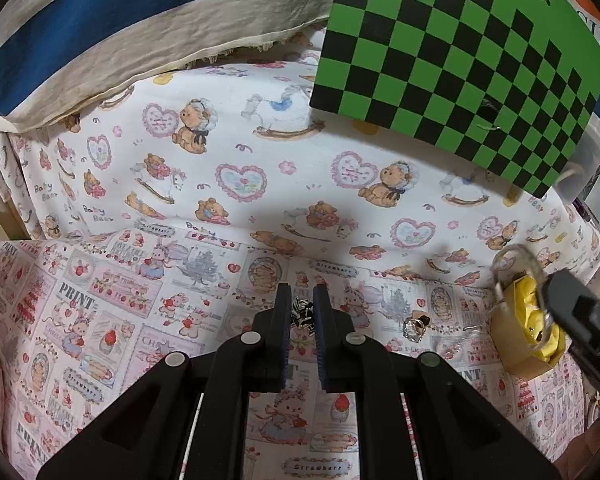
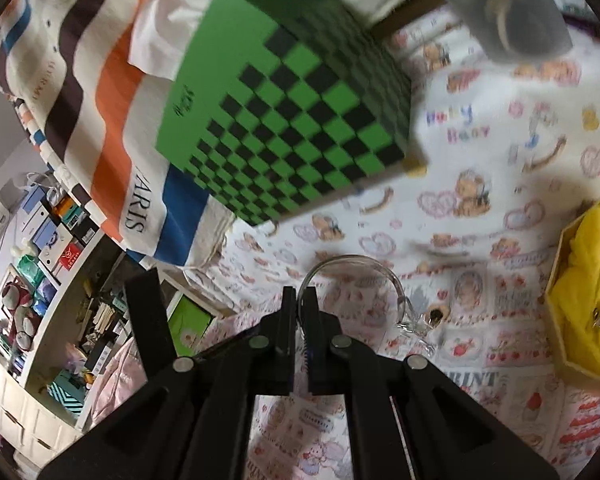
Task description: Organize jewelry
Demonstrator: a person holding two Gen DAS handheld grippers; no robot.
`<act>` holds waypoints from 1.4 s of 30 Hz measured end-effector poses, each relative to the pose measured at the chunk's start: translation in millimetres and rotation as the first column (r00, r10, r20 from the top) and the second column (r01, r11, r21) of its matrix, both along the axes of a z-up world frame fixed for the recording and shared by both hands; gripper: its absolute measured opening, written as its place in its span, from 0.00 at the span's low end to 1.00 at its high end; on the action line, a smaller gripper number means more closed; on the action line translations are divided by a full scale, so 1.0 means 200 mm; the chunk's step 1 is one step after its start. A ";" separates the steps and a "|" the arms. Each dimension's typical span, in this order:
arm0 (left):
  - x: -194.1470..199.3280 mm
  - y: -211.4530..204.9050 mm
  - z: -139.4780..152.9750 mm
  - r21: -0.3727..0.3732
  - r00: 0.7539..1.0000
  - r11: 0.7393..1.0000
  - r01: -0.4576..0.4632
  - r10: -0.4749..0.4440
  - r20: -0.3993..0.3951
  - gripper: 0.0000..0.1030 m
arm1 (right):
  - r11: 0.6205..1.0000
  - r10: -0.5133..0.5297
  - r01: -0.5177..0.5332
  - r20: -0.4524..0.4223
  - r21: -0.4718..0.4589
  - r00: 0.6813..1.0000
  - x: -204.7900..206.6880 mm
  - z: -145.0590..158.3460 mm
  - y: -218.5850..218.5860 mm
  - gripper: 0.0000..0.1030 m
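Right now my right gripper (image 2: 299,300) is clenched on a clear bangle (image 2: 354,264), lifted above the strawberry-print cloth (image 2: 500,380) near the box lined with yellow fabric (image 2: 584,296) at its right edge. My left gripper (image 1: 302,300) is released, a zebra-striped piece (image 1: 302,312) between its fingers; a gold ring (image 1: 416,326) lies just beyond, checkerboard (image 1: 460,52) at the far edge

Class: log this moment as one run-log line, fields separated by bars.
left gripper: open above zebra-striped piece | right gripper: shut on clear bangle | box with yellow lining: beside the right gripper
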State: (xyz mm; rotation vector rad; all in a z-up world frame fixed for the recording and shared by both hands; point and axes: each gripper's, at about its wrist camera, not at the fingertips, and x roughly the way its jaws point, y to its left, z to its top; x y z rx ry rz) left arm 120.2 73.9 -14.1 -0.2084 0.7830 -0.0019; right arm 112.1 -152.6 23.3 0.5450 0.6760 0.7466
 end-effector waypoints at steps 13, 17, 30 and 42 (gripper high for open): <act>0.00 -0.01 0.01 0.013 1.000 1.000 -0.006 0.006 0.005 0.10 | 0.879 -0.155 0.319 0.421 -0.354 0.894 -0.20 0.11 0.11 0.03; 0.01 -0.01 0.00 0.017 1.000 1.000 -0.008 0.008 0.004 0.10 | 0.878 -0.131 0.319 0.463 -0.357 0.877 -0.21 0.13 0.12 0.03; 0.00 -0.04 0.03 0.026 1.000 1.000 0.014 -0.015 0.028 0.10 | 0.926 -0.178 0.285 0.379 -0.248 0.908 -0.20 0.17 -0.04 0.03; -0.16 -0.22 0.19 0.056 0.970 0.989 0.140 -0.148 0.190 0.10 | 0.881 -0.253 0.375 0.383 -0.287 0.888 -0.31 0.09 -0.40 0.03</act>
